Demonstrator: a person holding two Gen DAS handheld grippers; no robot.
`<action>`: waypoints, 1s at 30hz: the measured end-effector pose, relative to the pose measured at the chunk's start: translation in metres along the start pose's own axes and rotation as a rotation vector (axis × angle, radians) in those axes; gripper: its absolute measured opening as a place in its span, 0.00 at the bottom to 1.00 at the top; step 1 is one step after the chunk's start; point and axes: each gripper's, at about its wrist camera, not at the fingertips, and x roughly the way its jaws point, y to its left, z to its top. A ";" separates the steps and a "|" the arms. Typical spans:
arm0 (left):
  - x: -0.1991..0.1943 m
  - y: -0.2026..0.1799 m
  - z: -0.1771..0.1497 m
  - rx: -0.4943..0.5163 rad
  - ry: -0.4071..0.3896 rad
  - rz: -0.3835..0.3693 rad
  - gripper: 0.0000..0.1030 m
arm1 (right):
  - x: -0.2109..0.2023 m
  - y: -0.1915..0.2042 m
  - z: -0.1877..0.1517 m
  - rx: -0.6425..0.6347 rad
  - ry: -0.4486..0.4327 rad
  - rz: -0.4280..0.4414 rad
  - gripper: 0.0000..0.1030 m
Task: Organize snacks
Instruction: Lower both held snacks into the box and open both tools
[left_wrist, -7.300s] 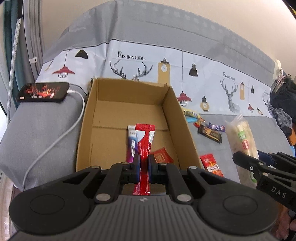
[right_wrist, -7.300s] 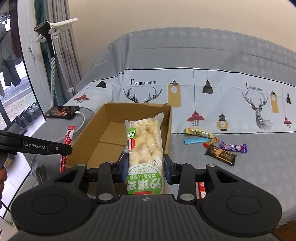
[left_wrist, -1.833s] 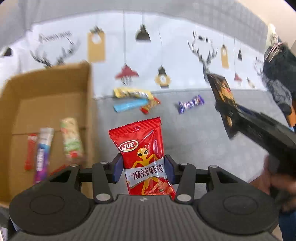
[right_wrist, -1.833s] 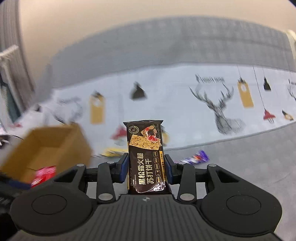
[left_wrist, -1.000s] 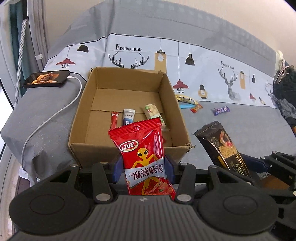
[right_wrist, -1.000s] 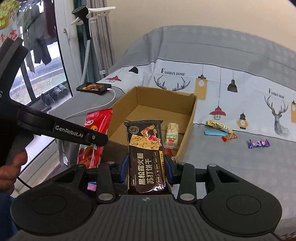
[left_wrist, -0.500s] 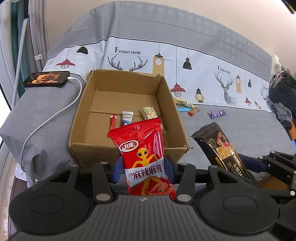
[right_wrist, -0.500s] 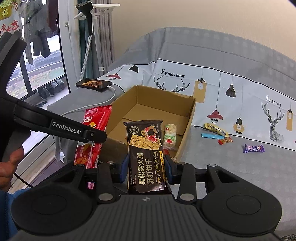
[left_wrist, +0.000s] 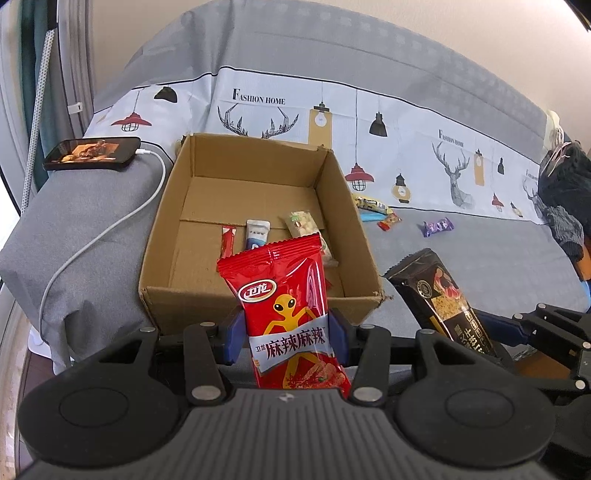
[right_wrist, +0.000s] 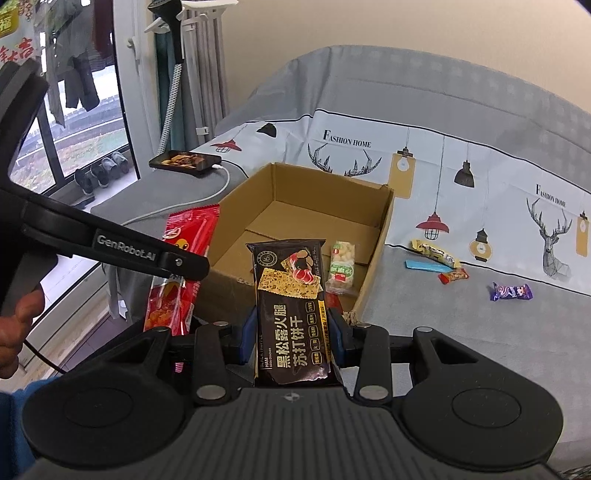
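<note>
Red foil catches the eye first: the left hand-held gripper (left_wrist: 286, 338) is clamped on a red snack packet (left_wrist: 286, 306), holding it upright just in front of the near wall of the cardboard box (left_wrist: 255, 177). The right hand-held gripper (right_wrist: 291, 338) grips a black cracker packet (right_wrist: 290, 306) the same way, upright, near the box's front right corner. The open box sits on a bed covered with a grey and white sheet (left_wrist: 480, 258) printed with lamps and deer heads. Inside the box lie a thin red stick packet (left_wrist: 228, 240), a white and blue sachet (left_wrist: 257, 234) and a clear bag of pale puffed snacks (left_wrist: 304, 225). On the sheet to the right of the box lie a yellow bar (right_wrist: 436, 252), a blue stick (right_wrist: 424, 266), a small red sweet (right_wrist: 454, 276) and a purple sweet (right_wrist: 511, 291). A phone (left_wrist: 92, 153) lies left of the box with a white cable (left_wrist: 110, 229) plugged in.
</note>
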 end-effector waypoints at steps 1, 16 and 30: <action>0.001 0.001 0.002 0.000 -0.003 0.002 0.51 | 0.002 -0.001 0.001 0.004 0.000 -0.002 0.40; 0.039 0.031 0.072 -0.006 -0.063 0.049 0.51 | 0.068 -0.018 0.046 0.063 -0.008 -0.011 0.40; 0.126 0.041 0.114 0.045 -0.005 0.060 0.51 | 0.161 -0.040 0.078 0.128 0.035 -0.019 0.40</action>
